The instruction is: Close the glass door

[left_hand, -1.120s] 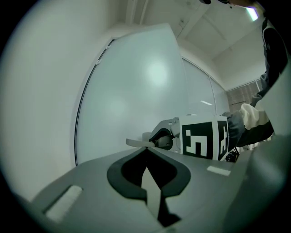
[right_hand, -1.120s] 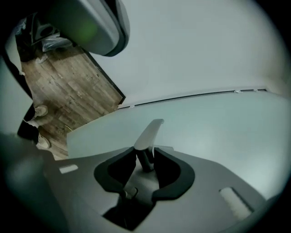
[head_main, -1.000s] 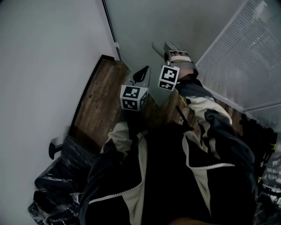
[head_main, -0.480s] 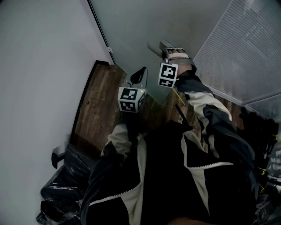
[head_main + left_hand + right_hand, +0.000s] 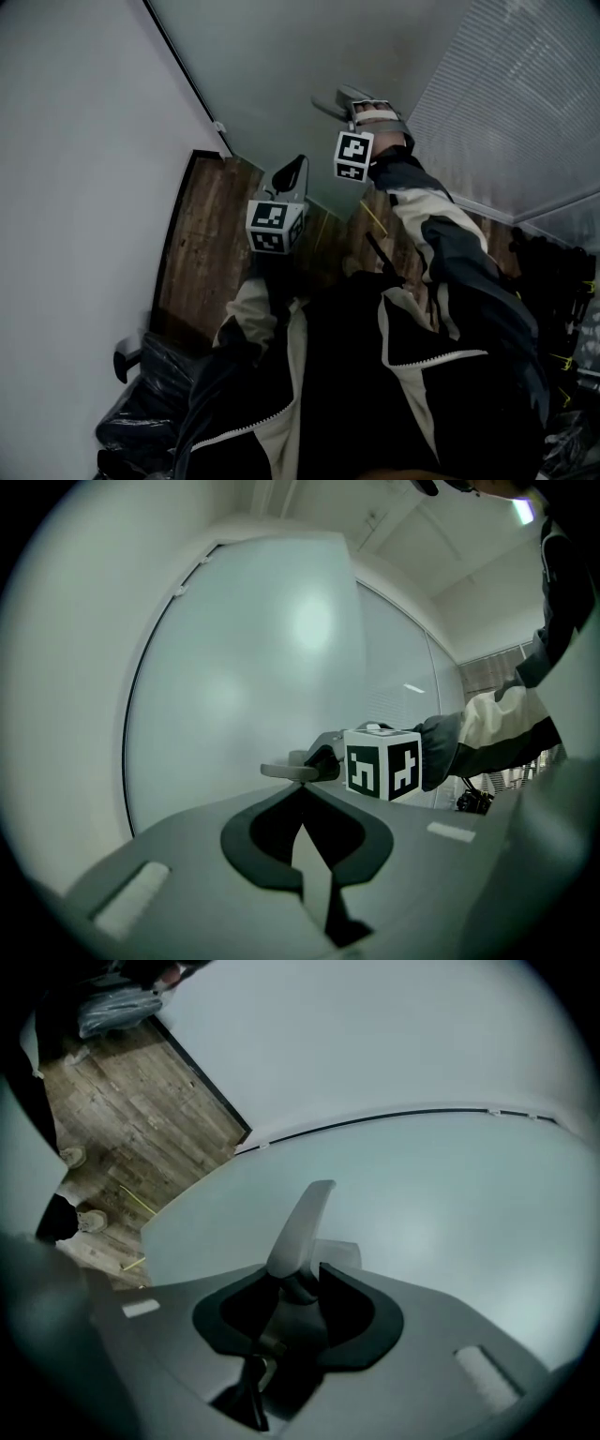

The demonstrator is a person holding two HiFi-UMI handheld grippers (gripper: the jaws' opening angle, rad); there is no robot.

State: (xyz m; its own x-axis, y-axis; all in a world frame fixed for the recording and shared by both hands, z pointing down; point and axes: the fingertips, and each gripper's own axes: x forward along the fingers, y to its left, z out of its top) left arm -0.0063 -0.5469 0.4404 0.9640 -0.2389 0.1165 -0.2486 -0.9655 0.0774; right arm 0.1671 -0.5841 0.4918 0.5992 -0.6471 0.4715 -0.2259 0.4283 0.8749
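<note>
The frosted glass door point(image 5: 309, 56) fills the top of the head view, its dark edge running down to the floor. My right gripper point(image 5: 354, 105) reaches out to the grey lever handle point(image 5: 330, 101). In the right gripper view the handle point(image 5: 300, 1227) sits between the jaws of this gripper point(image 5: 298, 1283), which touch its neck and are easing open. My left gripper point(image 5: 300, 164) hangs lower and nearer to me, shut on nothing. Its closed tip point(image 5: 300, 787) points at the door point(image 5: 253, 667), just under the handle point(image 5: 286, 772).
A white wall point(image 5: 84, 187) stands at the left and a wooden floor point(image 5: 202, 244) lies below it. Black plastic bags point(image 5: 150, 412) lie at the lower left. A glass panel with blinds point(image 5: 525, 103) stands at the right, with dark clutter point(image 5: 562, 281) at its foot.
The door's dark edge has shifted left in the head view. The right gripper has stayed on the handle and moved with it. The left gripper has followed along.
</note>
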